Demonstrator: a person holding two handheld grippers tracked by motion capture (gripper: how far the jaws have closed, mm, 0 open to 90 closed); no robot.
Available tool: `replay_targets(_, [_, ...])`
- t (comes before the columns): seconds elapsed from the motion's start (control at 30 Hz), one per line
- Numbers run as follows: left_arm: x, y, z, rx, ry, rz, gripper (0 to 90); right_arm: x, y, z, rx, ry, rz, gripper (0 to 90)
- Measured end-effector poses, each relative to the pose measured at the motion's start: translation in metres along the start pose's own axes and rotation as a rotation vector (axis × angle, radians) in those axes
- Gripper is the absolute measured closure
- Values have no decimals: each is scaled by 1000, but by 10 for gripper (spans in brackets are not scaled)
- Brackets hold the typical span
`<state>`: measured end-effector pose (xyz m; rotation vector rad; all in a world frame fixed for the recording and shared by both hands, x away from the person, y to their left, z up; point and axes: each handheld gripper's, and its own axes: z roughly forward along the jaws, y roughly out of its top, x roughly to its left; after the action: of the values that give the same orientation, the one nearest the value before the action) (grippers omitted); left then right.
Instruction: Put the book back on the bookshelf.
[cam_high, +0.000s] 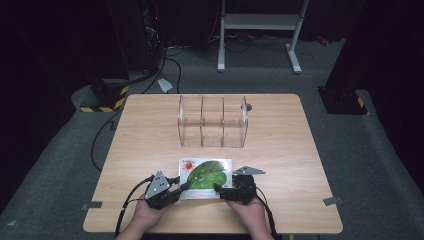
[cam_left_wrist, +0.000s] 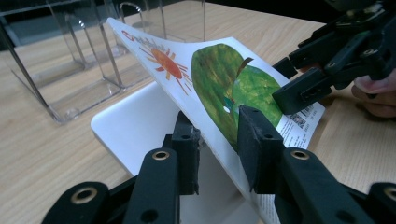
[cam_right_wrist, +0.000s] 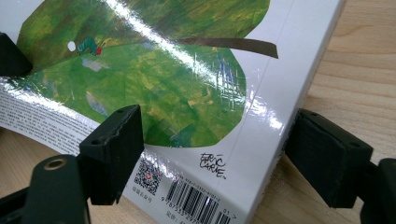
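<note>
At the near edge of the tabletop (cam_high: 280, 130), the left gripper (cam_left_wrist: 219, 144) is pinching the picture book's (cam_high: 206, 177) lifted cover while the right gripper (cam_right_wrist: 210, 154) is straddling its spine, jaws wide, not clamping; the glossy cover could slip or crease.

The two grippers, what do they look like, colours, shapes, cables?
Both are black two-jaw tools. The left gripper and right gripper each carry a grey three-cornered plate on top and trail a black cable. Their jaws end in blocky black pads on arms with brass-ringed holes.
</note>
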<state>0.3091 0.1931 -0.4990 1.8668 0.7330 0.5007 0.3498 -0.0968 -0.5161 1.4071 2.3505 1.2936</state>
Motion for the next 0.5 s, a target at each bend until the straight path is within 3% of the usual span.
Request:
replay_targets(0.13, [2,0,2,13,12,-34,689,3,-1,-2,-6,-30,-11,234])
replay_targets(0.5, [4,-1,5,20,49,-69,689,7,-2,-9,-71,-81,-56,309])
